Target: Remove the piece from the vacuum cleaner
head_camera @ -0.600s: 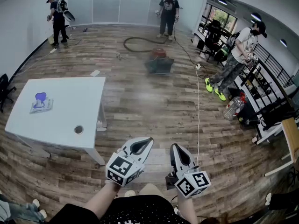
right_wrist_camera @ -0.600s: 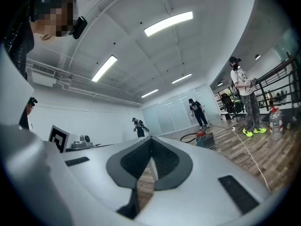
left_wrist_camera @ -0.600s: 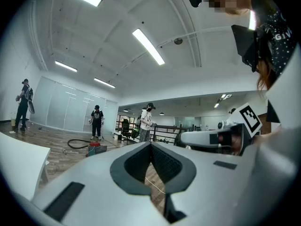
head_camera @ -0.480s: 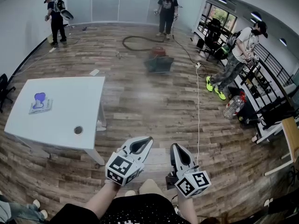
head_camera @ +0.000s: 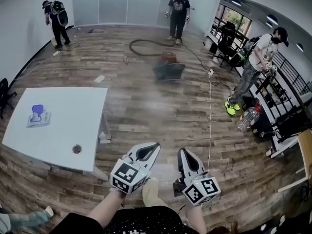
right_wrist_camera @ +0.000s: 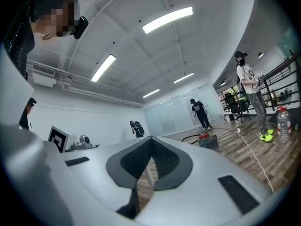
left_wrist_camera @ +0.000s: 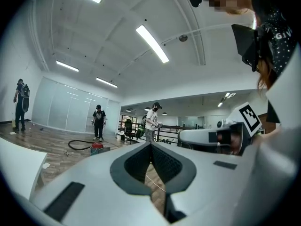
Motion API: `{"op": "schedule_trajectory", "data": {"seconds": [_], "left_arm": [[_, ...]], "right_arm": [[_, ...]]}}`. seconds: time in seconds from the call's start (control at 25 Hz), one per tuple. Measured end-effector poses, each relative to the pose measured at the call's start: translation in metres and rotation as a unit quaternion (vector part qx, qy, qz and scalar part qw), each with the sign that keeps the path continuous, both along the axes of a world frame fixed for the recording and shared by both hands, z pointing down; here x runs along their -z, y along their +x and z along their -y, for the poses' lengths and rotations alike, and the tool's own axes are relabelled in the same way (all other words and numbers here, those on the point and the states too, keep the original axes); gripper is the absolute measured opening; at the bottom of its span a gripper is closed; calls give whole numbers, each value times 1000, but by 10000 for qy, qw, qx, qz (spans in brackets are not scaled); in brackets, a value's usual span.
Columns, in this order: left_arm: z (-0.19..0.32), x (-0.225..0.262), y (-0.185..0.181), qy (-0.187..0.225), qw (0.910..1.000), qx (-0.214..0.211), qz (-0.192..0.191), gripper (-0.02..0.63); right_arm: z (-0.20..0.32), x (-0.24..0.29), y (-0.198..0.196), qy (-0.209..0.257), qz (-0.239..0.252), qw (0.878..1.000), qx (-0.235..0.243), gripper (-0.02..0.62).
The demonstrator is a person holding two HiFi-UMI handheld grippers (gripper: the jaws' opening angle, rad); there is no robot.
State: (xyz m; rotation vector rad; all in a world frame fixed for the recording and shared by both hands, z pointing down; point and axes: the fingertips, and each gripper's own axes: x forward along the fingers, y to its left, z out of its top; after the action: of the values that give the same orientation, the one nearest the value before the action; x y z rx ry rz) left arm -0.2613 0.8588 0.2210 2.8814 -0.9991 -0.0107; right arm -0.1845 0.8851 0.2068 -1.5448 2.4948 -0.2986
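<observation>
The left gripper point(head_camera: 154, 146) and right gripper point(head_camera: 181, 153) are clenched empty; the vacuum cleaner point(head_camera: 168, 68) — blurred, at twelve o'clock — is hardly made out; ceiling lights point(left_wrist_camera: 152, 43) are shown only by the gripper views.

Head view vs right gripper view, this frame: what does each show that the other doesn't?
Head view only: the white table's top with a blue-topped pack on it.
Right gripper view only: the long ceiling light strips overhead, and the right tongs seen head-on, shut with nothing between them.
Both: the red vacuum cleaner with its hose on the wood floor, the person in neon shoes, and the water bottle.
</observation>
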Motion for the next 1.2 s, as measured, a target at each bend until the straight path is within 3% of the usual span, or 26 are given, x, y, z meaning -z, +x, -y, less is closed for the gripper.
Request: {"op": "schedule_trajectory", "data": {"seconds": [0.56, 1.2], "left_arm": [[185, 9, 73, 102, 9997, 188, -76, 8], [302, -8, 145, -44, 10000, -79, 39, 8]], "right_arm": [[185, 12, 72, 108, -64, 9996, 234, 11], [305, -8, 135, -100, -59, 9999, 96, 11]]}}
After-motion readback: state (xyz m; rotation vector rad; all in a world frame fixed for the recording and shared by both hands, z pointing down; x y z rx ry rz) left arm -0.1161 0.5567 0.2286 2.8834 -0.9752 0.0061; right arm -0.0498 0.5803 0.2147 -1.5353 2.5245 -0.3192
